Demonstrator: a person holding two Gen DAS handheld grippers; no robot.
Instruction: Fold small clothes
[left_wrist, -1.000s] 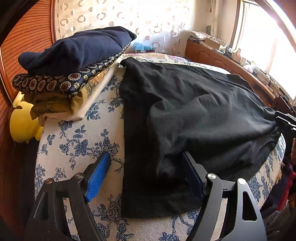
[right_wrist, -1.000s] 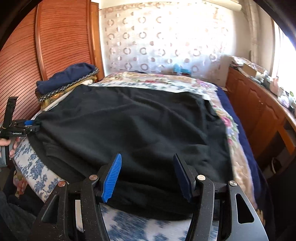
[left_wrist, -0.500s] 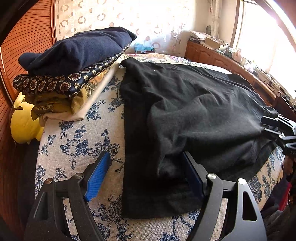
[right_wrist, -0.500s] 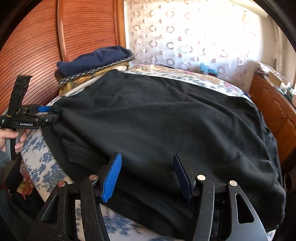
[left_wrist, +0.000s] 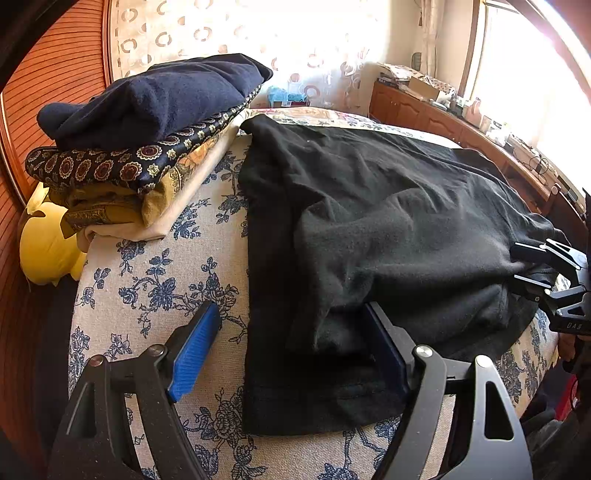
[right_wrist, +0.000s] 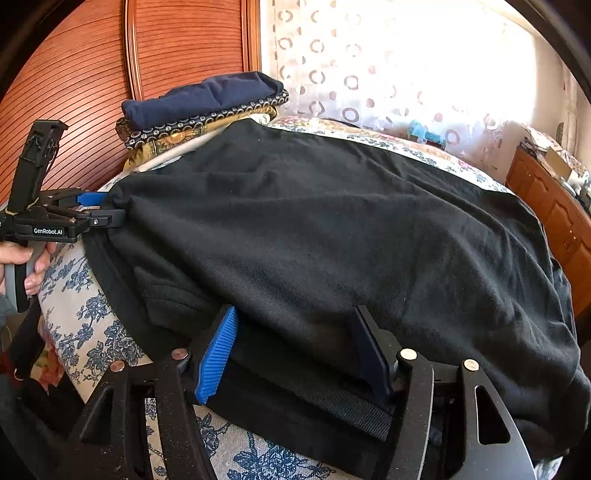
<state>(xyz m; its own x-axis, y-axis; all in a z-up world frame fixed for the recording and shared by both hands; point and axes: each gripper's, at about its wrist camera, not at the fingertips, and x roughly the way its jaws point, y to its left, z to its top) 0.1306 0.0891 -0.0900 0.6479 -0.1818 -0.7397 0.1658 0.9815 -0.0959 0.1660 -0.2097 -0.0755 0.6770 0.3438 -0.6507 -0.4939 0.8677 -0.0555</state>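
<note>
Sliding my right tool (right_wrist: 291, 354) left along the black garment's (right_wrist: 332, 240) near hem, jaws opening around it; left tool (left_wrist: 291, 350) spread.

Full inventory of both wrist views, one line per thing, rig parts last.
black garment: 1, black, spread over the bed, near hem at both grippers
floral bedcover: 1, cream with blue flowers, under the garment
folded clothes stack: 1 pile, navy on top, patterned navy, mustard and cream below, far left of bed
yellow soft item: 1, yellow, beside the bed below the stack
wooden sideboard: 1, brown, right wall, cluttered top
curtain: 1, white with ring pattern, backlit
slatted wood panel: reddish brown, left wall
left gripper: black, blue pads, open over the garment's edge
right gripper: black, blue pads, jaws opening, cloth between them
hand: 1, on the left gripper's handle
</note>
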